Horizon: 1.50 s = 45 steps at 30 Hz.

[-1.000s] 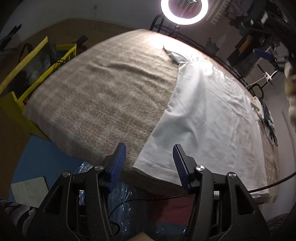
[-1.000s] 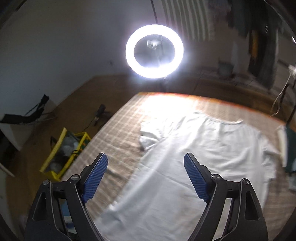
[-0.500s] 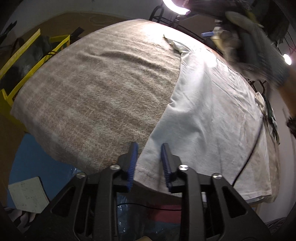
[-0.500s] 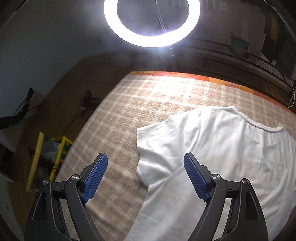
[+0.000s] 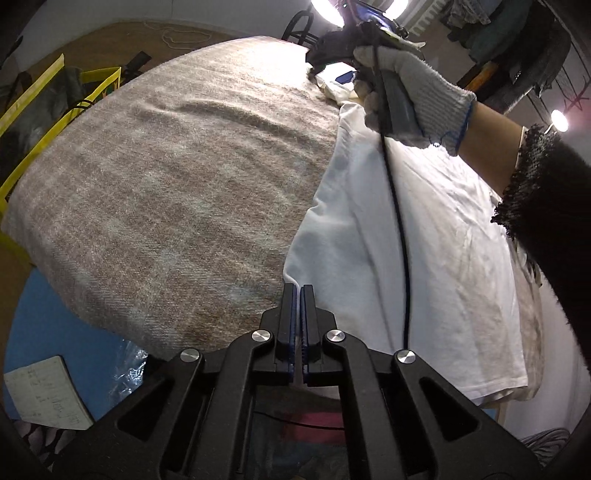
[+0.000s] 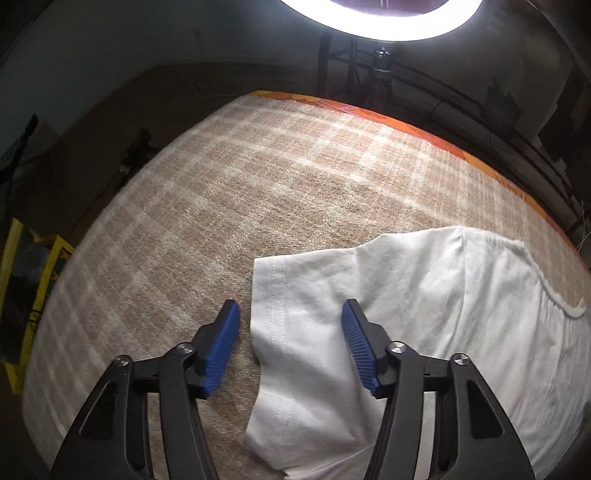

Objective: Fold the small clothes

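Note:
A white T-shirt (image 5: 413,236) lies flat on a beige checked blanket (image 5: 177,177). My left gripper (image 5: 298,291) is shut on the shirt's near hem corner at the blanket's front edge. In the right wrist view the shirt's sleeve (image 6: 295,317) lies between the spread blue fingers of my right gripper (image 6: 290,317), which is open and low over it; the neckline (image 6: 554,295) is to the right. The right gripper (image 5: 345,75) also shows in the left wrist view at the far end of the shirt, held by a gloved hand (image 5: 410,81).
A yellow-framed bin (image 5: 48,107) stands at the left beyond the blanket edge. A ring light (image 6: 380,18) shines past the far edge. A notebook (image 5: 44,391) lies on the blue floor mat below. A cable (image 5: 399,229) hangs across the shirt.
My left gripper has closed onto the shirt's hem corner. My right gripper has moved forward and down to the sleeve, staying open.

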Tool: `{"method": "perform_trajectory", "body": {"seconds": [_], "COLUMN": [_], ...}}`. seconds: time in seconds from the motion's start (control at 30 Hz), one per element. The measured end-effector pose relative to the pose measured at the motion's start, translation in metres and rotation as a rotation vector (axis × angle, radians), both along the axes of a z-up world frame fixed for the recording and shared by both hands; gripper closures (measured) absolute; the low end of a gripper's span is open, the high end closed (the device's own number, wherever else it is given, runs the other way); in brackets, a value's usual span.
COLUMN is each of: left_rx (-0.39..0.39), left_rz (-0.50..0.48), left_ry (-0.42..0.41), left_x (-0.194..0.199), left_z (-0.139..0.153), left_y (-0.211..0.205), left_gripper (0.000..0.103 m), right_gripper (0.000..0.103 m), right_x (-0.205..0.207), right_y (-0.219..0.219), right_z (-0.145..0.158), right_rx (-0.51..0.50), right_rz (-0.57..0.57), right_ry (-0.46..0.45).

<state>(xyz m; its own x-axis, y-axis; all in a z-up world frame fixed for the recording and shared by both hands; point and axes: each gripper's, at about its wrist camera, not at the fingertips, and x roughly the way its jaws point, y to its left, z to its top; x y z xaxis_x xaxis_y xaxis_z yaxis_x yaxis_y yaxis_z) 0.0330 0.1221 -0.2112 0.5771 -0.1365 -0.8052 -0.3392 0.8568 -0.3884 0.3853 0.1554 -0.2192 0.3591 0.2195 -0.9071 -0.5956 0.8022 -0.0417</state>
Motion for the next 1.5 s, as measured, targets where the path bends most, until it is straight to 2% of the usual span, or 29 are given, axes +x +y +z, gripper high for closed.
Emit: {"method": "perform_trajectory", "body": {"seconds": [0.03,0.07,0.13,0.43,0.6,0.8,0.9,1.13,1.3,1.37,1.5], "left_rx": [0.004,0.008,0.014,0.056,0.019,0.046,0.054,0.033,0.056,0.043,0.068], "left_rz": [-0.002,-0.005,-0.01,-0.058,-0.085,-0.17,-0.218,-0.348,-0.38,-0.412,-0.452], "left_ry": [-0.005,-0.012,-0.029,-0.103,-0.127,-0.166,-0.177,-0.144,-0.108,-0.095,-0.105], "left_x": [-0.001,-0.001,-0.003,-0.008,-0.011,-0.009,-0.009,0.005,0.018,0.021,0.014], "left_z": [0.002,0.003,0.008,0.032,0.04,0.057,0.062,0.055,0.044,0.04,0.04], "left_y": [-0.001,-0.002,-0.004,-0.021,-0.029,-0.057,-0.075,-0.131,-0.151,-0.16,-0.169], "left_gripper": [0.103,0.103,0.103,0.103,0.103,0.103,0.103,0.103,0.103,0.103,0.101], "right_gripper": [0.08,0.088,0.098,0.099,0.099,0.102,0.102,0.102,0.102,0.102,0.101], "right_x": [-0.001,0.0,0.003,0.024,0.034,0.037,0.04,0.052,0.066,0.067,0.06], "right_y": [-0.001,-0.003,-0.007,-0.055,-0.077,-0.131,-0.171,-0.256,-0.271,-0.274,-0.285], "right_z": [0.002,0.003,0.007,0.045,0.061,0.078,0.08,0.056,0.047,0.045,0.05], "right_rx": [-0.003,-0.001,0.002,0.179,0.224,0.296,0.338,0.318,0.264,0.237,0.297], "right_rz": [0.02,0.029,0.025,-0.056,-0.074,-0.115,-0.166,-0.31,-0.345,-0.356,-0.35], "right_ry": [-0.004,0.001,-0.003,0.001,-0.018,-0.031,-0.036,-0.014,-0.037,-0.045,0.005]}}
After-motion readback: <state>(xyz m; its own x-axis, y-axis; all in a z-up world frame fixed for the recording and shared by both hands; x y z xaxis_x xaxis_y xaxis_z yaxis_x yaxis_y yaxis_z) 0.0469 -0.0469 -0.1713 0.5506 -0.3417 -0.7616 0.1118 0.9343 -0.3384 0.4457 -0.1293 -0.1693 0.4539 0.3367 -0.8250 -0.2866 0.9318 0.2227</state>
